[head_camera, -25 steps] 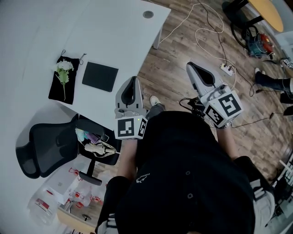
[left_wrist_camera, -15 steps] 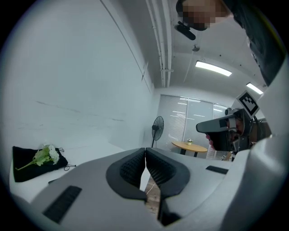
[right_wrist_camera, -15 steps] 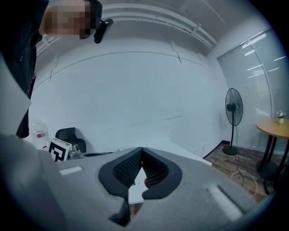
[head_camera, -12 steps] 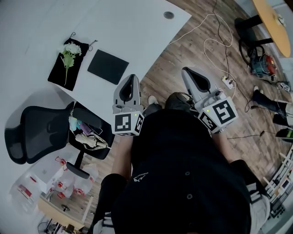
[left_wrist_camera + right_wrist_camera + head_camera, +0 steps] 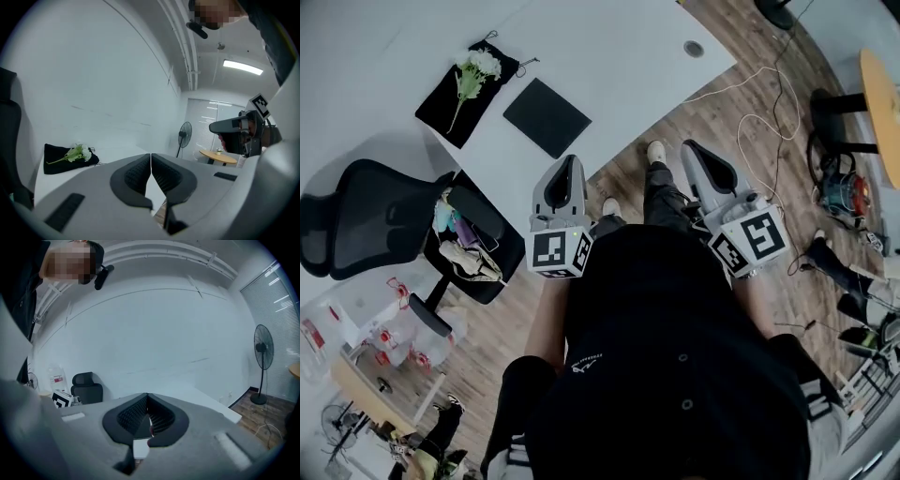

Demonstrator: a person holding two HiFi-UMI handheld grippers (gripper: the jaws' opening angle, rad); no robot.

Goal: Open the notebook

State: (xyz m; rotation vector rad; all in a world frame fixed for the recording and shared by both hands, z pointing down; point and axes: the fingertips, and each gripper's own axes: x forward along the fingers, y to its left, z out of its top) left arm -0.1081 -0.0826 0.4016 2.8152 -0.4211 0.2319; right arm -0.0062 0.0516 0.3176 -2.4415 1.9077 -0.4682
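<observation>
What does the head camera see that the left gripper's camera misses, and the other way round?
Only the head view shows the black notebook lying on the white table, and the clutter on the chair seat. Only the left gripper view shows the standing fan, the ceiling light and the left gripper with its jaws pressed together. Both show the flower on its black cloth and the right gripper.
</observation>
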